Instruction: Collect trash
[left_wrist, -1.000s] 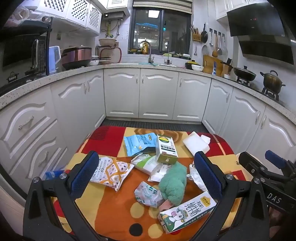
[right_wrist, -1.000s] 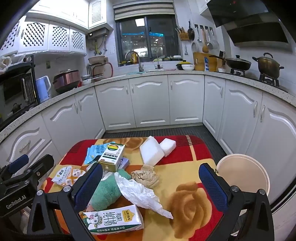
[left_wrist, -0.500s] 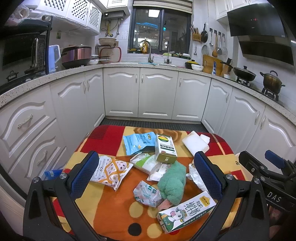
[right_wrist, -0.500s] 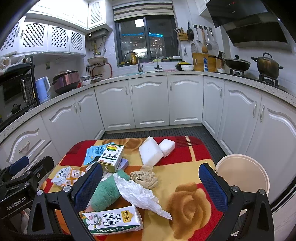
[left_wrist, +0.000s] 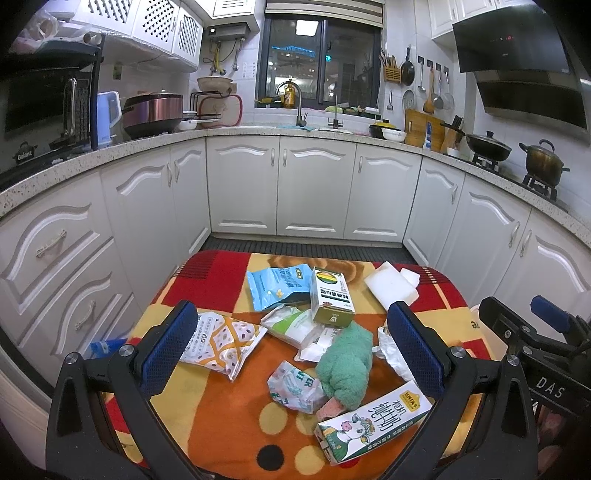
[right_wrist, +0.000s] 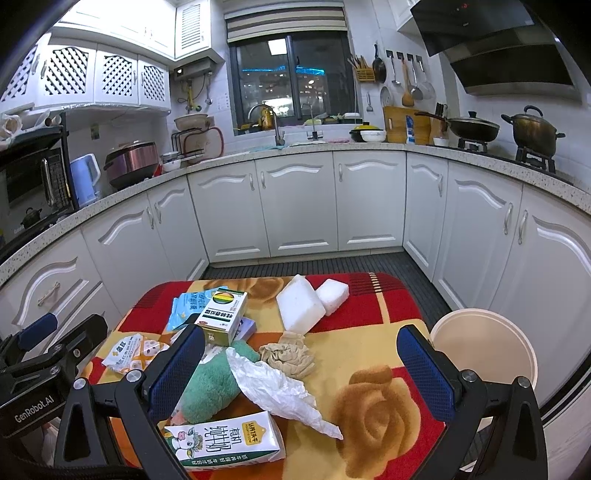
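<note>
We hold both claws spread wide and empty above the counter (right_wrist: 373, 336), which wears a red, orange and yellow flowered cloth. The left claw (left_wrist: 291, 354) hangs over the litter: a milk carton (left_wrist: 373, 424) lies flat at 5 o'clock from its centre, a green towel (left_wrist: 347, 363) sits just at 3 o'clock, touching the carton's far end, and a patterned snack bag (left_wrist: 218, 341) lies at 9 o'clock beside the left finger. A green-and-white box (left_wrist: 330, 297) stands at 12 o'clock, with a blue packet (left_wrist: 275, 286) just to its left. The right claw (right_wrist: 303, 373) frames a crumpled white paper (right_wrist: 277, 387) and a beige wad (right_wrist: 290, 356). Two white foam blocks (right_wrist: 301, 308) lie at 12 o'clock. A cream bucket (right_wrist: 484, 343) stands off the counter's edge at 3 o'clock.
</note>
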